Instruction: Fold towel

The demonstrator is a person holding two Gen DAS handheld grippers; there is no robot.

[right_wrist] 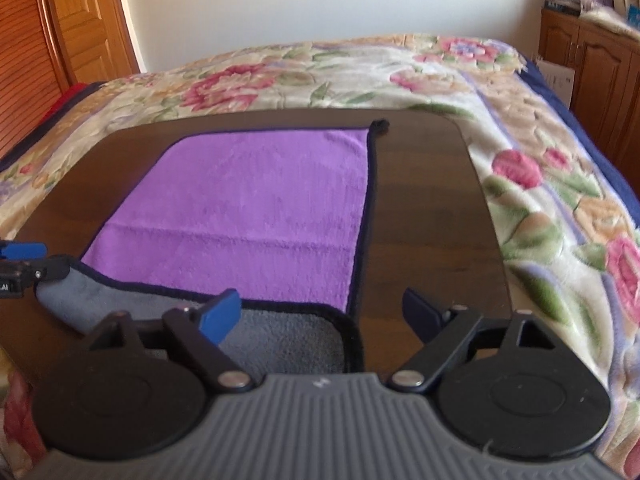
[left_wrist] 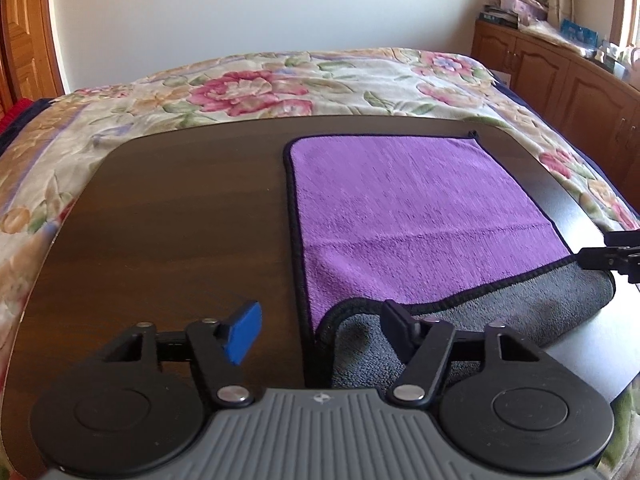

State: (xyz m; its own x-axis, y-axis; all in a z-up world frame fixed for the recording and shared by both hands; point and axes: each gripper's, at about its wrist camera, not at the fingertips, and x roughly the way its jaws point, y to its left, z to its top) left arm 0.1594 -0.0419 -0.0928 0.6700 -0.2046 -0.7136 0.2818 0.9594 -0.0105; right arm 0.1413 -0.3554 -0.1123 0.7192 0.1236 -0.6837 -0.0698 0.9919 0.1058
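A purple towel [left_wrist: 416, 208] with a black hem and a grey underside lies on a dark wooden table [left_wrist: 168, 216]. Its near edge is turned up, so a grey strip [left_wrist: 520, 300] shows. My left gripper [left_wrist: 320, 328] is open, straddling the towel's near left corner. My right gripper [right_wrist: 320, 316] is open, straddling the towel's near right corner [right_wrist: 348, 320]. The towel [right_wrist: 260, 208] fills the table's left half in the right wrist view. Each gripper's fingers show at the edge of the other view: right fingers [left_wrist: 612, 258], left fingers [right_wrist: 24, 264].
The table [right_wrist: 432, 208] stands over a bed with a floral blanket [left_wrist: 248, 84]. Wooden cabinets [left_wrist: 560, 76] with clutter on top line the right wall. A wooden door [right_wrist: 72, 28] is at the left.
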